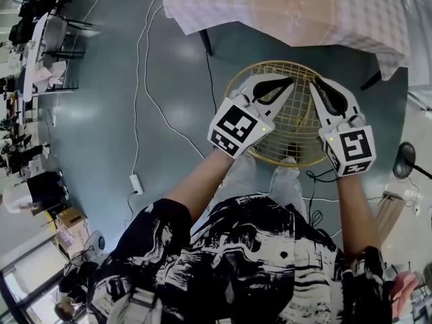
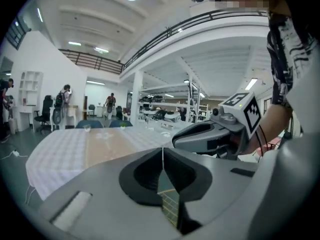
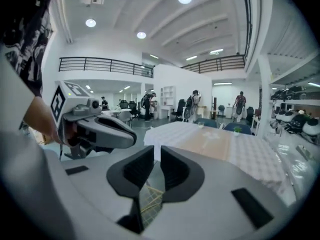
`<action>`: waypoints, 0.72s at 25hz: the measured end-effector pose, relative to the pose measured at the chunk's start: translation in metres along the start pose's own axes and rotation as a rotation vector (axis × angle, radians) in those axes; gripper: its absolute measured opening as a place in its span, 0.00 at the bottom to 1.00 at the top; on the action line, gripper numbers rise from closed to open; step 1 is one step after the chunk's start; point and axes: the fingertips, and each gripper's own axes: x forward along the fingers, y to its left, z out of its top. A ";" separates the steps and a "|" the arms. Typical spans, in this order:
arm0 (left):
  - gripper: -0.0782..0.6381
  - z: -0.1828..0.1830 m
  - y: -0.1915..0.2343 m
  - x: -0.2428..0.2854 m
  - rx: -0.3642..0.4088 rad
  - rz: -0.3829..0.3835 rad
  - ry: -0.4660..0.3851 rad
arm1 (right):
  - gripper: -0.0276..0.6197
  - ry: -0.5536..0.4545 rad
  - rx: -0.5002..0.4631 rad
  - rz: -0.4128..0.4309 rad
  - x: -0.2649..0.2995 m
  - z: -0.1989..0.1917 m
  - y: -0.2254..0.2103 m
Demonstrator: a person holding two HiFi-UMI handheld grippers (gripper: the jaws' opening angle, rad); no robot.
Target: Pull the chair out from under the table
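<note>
Gold wire-mesh chair (image 1: 295, 123), round-framed, sits just off the table (image 1: 297, 9) on its near side, directly below 2 claws equally close to it, both pointing tableward: left gripper (image 1: 285, 83) jaws together, empty; right gripper (image 1: 320, 85) jaws closing on nothing, a slit remaining.

Person's wearing a short-sleeve shirt (image 1: 256, 262), black with a splashy white marbled print all over, plus pale grey trousers (image 1: 237, 177). Sleeves (image 1: 165, 218) stop above the elbows.

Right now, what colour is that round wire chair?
Gold: the chair is a golden wire mesh, clearest in the head view.
</note>
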 end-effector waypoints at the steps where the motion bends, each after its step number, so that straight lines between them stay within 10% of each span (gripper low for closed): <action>1: 0.13 0.016 0.003 -0.002 0.012 0.011 -0.026 | 0.10 -0.035 0.003 -0.015 -0.005 0.016 -0.005; 18: 0.12 0.238 -0.028 -0.078 0.257 0.098 -0.385 | 0.07 -0.380 -0.083 -0.107 -0.110 0.219 -0.016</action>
